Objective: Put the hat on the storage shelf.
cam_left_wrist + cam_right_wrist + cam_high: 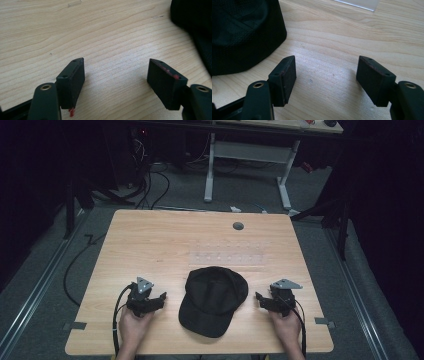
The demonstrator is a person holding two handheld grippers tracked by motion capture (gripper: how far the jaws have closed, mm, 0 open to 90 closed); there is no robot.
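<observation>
- Both hands come in from the near edge of the tabletop (pixel 150 240), one either side of the cap (pixel 213 300), forearms roughly parallel.
- Left hand (pixel 134 324) wraps the left gripper (pixel 161 298) from behind; the gripper sits low over the wood, nose aimed inward twd the cap, grey plate on top, cable looping back along the wrist.
- Left gripper view: its fingers (pixel 71 81) stand wide apart, bare wood between them, nothing held. Red smears on the pad edges. Cap edge at the far right of that view, clear of the fingers.
- Right hand (pixel 286 325) mirrors it: right gripper (pixel 259 297) low over the tabletop, nose pointing in at the cap's other side, grey plate up, cable trailing by the wrist.
- Right gripper view: fingers (pixel 284 78) spread wide, only wood between them, nothing gripped. Cap fills the upper left corner there, near but not touching.
- Cap: black baseball type, lying on the tabletop btwn the two grippers, near the front-centre. Crown twd the far side, brim pointing back at the person. Rounded crown looks a bit slumped; fabric shows a fine weave close up.
- Just beyond the cap, a clear strip (pixel 227 258) lies flat on the wood; farther back, a small grey round cap-plug (pixel 238 226).
</observation>
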